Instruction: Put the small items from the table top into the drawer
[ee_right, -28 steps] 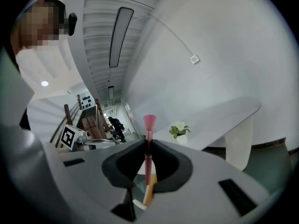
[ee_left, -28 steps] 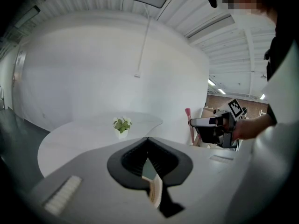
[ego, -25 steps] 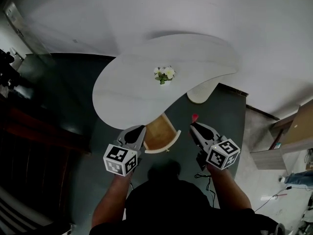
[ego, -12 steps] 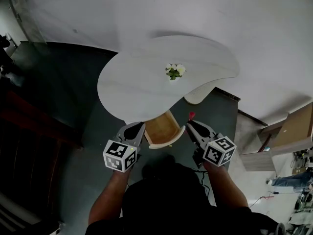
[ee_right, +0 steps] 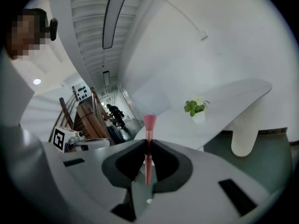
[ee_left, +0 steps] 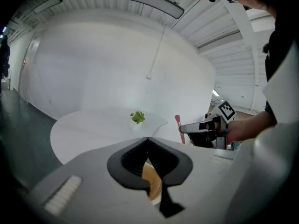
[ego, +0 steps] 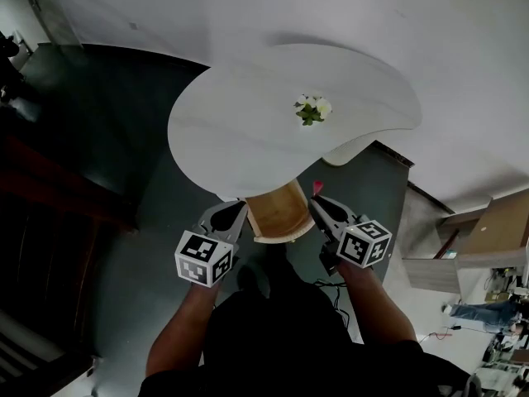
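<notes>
Right gripper view tells most of it: my right gripper (ee_right: 148,146) is clamped down on a skinny pink brush (ee_right: 149,125), with the jaws squeezed onto the handle near the middle. The brush's long axis runs straight along the jaws. The flared head sticks out past the tips, toward the top of that frame, and the tail end hangs back between the pads. Gripping it lengthwise like that looks handy to me, since it should drop in without catching on the sides.

In the head view the brush is just right of centre and its head points up-frame at the edge of the white table (ego: 240,131). It sits just beside the open drawer (ego: 285,236), off its right side, not over the wooden inside yet. So I'd say I'm mid-carry, with the drop-off next.

My left gripper (ee_left: 148,141) has its jaws pressed together on nothing. It's parked at the drawer's left side, lower centre of the head view, probably just kept out of the way.

The only thing I can make out on the table top is a little plant (ego: 311,110), upper centre.
</notes>
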